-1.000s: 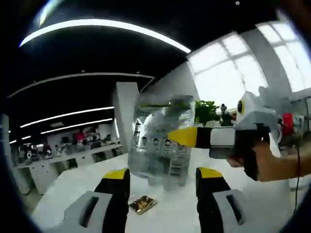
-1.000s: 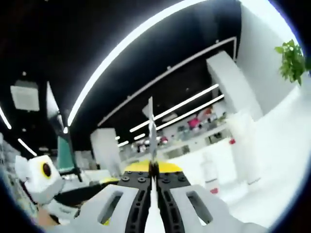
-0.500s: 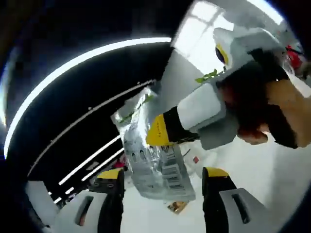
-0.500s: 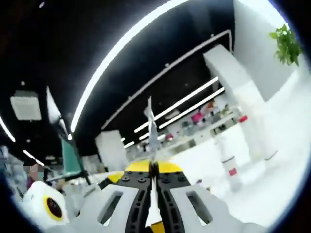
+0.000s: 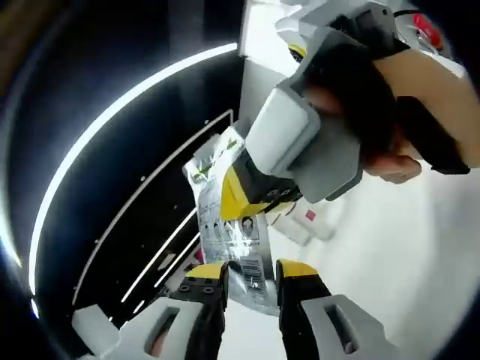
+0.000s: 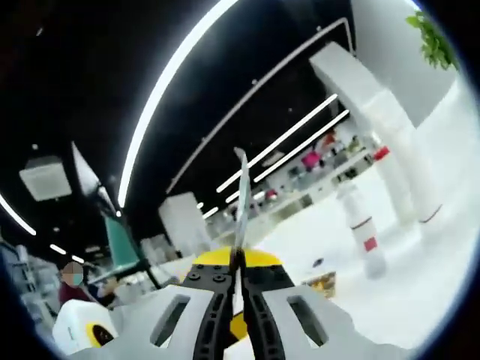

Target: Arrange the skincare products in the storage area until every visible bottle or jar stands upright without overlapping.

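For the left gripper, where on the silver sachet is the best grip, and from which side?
Grip the sachet at its free lower edge, coming from below, opposite the right gripper that pinches its side. The sachet is thin and flat and hangs edge-on between the left gripper's jaws, so closing across its faces there should hold it.

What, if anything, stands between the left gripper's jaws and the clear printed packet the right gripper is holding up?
Nothing visible does. In the left gripper view, the packet hangs from the right gripper, and its lower edge already sits between the left gripper's open jaws, with no other object in the gap.
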